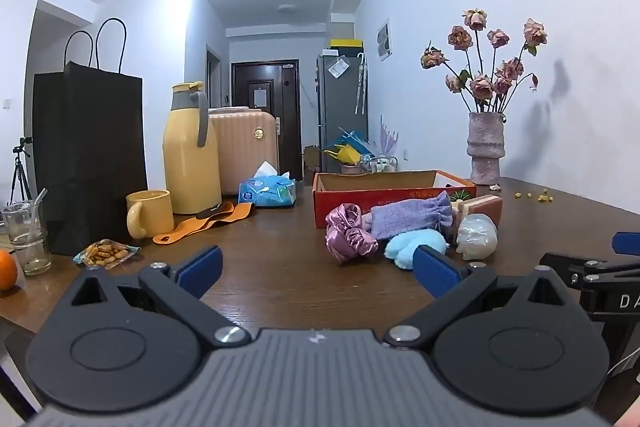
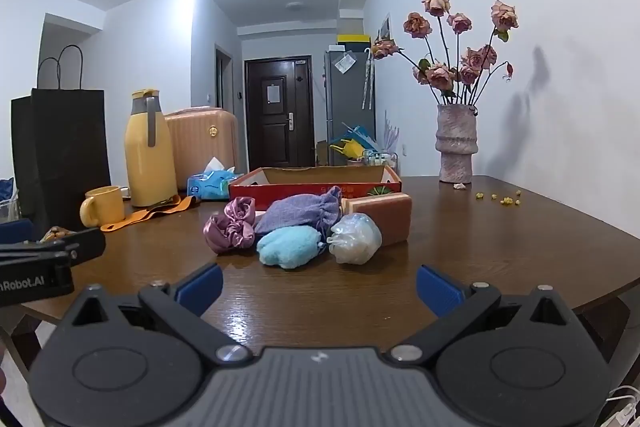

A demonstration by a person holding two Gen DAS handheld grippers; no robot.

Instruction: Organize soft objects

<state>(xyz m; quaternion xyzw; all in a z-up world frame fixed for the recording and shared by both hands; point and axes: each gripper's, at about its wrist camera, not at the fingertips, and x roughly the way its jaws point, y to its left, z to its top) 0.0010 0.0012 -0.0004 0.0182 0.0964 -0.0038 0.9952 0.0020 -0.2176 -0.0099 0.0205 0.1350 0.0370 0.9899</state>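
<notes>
Both tongs wide apart, nothing between the pads: left gripper [image 1: 318,273] and right gripper [image 2: 319,283] both low over the near edge of the brown table [image 2: 460,243], short of the soft pile. Pile sits mid-table, bunched tight in front of the red cardboard box [image 2: 316,183]: pink satin scrunchie [image 2: 230,225] at left, purple drawstring pouch [image 2: 300,213] lying on its side behind, light blue fluffy cloth [image 2: 288,247] in front, clear plastic-wrapped bundle [image 2: 355,237] at right, all touching or nearly so. Brown-and-cream sponge block [image 2: 386,215] stands just behind the bundle, against the box front. Box is open-topped, shallow; its inside is hidden from this low angle, so contents cannot be told. From the left wrist view the right tool shows only as black arm and a blue pad at the far right edge. Other containers, left side: yellow mug [image 1: 149,213], inside not visible; yellow thermos jug [image 1: 191,151] with lid on; tall black paper bag [image 1: 90,155], top open, contents hidden; clear glass [image 1: 26,235] with a straw in it; blue tissue pack [image 1: 267,189] with a tissue sticking out. Clear snack packet [image 1: 106,253] holds small orange crackers. Pink vase [image 2: 456,143] at the far right holds dried roses. Orange strap [image 1: 208,221] lies flat by the mug.
</notes>
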